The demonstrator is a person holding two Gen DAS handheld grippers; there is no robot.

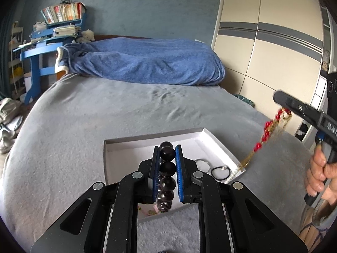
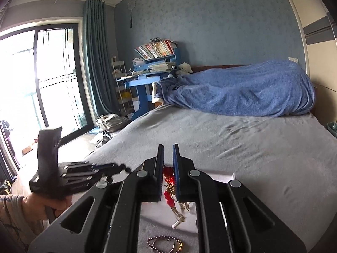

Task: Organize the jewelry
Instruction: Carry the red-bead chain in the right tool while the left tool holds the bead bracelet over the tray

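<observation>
1. Far left, beyond the bed's left edge, there's a blue wooden desk [image 1: 35, 48] stacked with a row of books [image 1: 63, 12], and in the right wrist view a big bright sliding glass door [image 2: 42, 80] with a teal curtain [image 2: 94, 59] beside it.
2. Across the head of the bed lies a rumpled blue fleece blanket [image 1: 143, 63], on the grey bedspread [image 1: 73, 116] that covers the whole mattress.
3. Now the middle: a shallow white cardboard tray [image 1: 118, 143] sits near the foot edge of the bed, and right over it is the left gripper [image 1: 167, 148], black with blue pads, jaws clamped on a string of large glossy black beads [image 1: 167, 168] that runs up between the fingers and pokes out past the tips.
4. Inside the tray, toward its right edge, rest a thin silver ring [image 1: 202, 163], a black elastic loop [image 1: 219, 171] and a short row of white pearls [image 1: 231, 175].
5. Over to the right: the right gripper [image 1: 279, 101], held by a bare hand [image 1: 320, 170], hangs above the tray's right corner, jaws pinched on a gold chain with red beads [image 1: 267, 132], which dangles down to the tray rim, blurred.
6. The right wrist view confirms the pinch, red beads between the blue pads [image 2: 175, 168], and a gold heart-shaped piece [image 2: 164, 242] lies below on the bedspread.
7. At the right edge stands a cream wardrobe with grey stripes [image 1: 273, 42].
</observation>
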